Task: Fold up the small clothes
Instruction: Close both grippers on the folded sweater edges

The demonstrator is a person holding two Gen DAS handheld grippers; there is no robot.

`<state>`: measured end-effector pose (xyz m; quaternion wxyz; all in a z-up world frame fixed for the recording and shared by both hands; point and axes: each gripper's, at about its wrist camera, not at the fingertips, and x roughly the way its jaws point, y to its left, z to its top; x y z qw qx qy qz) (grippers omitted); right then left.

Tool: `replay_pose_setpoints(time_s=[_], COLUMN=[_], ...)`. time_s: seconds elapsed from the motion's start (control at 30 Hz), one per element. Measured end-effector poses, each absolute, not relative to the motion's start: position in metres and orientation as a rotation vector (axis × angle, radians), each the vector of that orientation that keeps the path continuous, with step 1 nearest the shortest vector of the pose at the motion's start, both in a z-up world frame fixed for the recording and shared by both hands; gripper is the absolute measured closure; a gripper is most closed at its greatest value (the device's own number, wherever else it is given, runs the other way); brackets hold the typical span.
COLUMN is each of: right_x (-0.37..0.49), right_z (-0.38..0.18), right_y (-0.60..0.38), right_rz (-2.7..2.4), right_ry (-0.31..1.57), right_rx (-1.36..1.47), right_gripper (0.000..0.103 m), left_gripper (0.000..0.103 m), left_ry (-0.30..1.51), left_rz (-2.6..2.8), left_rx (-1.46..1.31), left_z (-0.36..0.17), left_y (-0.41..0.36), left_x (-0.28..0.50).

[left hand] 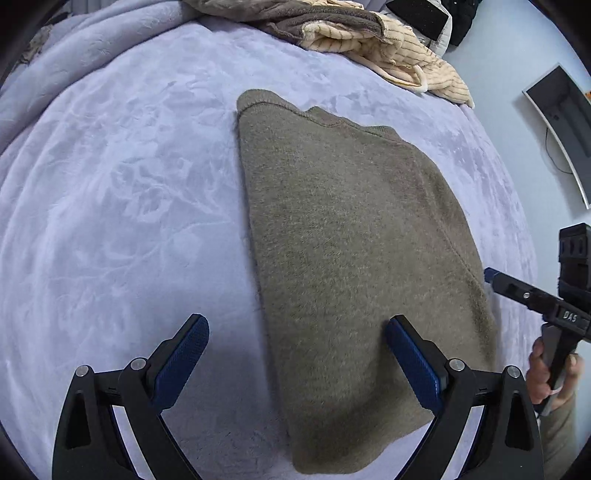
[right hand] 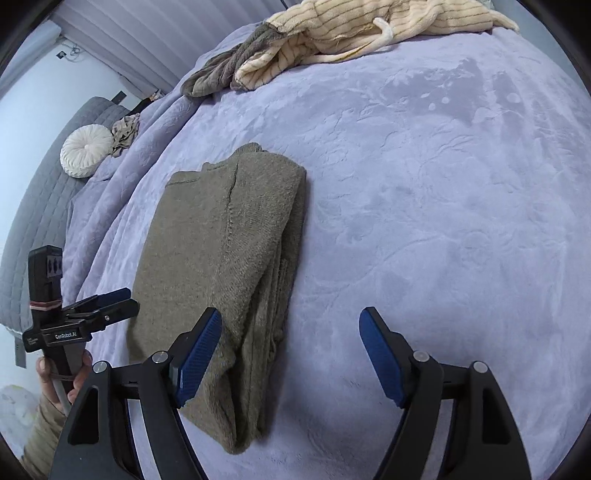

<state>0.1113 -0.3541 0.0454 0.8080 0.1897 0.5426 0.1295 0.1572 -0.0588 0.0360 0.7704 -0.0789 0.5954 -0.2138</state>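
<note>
Sweater (left hand: 354, 258) folded on blanket (left hand: 129, 203).

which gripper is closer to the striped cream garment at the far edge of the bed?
Hard to call: both grippers sit at the near end, by the olive sweater. Left gripper straddles its left edge, right gripper its right; striped cream garment lies beyond both.

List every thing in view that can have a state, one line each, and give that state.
Olive sweater: folded lengthwise into a long strip, flat on the bed, not gripped.
Striped cream garment: unfolded, crumpled at the far edge.
Grey-brown garment: unfolded, bunched beside the striped one.
Left gripper: open, above the sweater's near end.
Right gripper: open, nothing between the pads.
Lavender blanket: spread over the bed.
</note>
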Motion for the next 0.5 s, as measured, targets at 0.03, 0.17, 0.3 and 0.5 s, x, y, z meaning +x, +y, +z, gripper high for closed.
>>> replay_pose_setpoints(time_s=[0.03,0.17,0.3,0.5], right_x=[0.116,0.136,0.152,0.16], right_z=[0.041,0.023,0.003,-0.001], right_y=[-0.351,-0.337,-0.312,-0.286], right_rz=[0.284,0.355,0.412,0.434], right_ry=[1.17,1.2,1.243,1.232], right_rx=[0.415,0.484,0.507,0.447], right_gripper=[0.023,0.023,0.023,0.041], left_gripper=[0.005,0.005,0.005,0.034], left_ry=[1.304,1.351,1.38,1.347], left_rz=[-0.472,-0.532,-0.571,-0.593], left_rx=[-0.19,-0.25,-0.296,-0.264], left_z=[0.032,0.018,0.002,0.005], left_y=[-0.062,-0.075,-0.089,-0.101], left_x=[0.162,0.173,0.182,0.184])
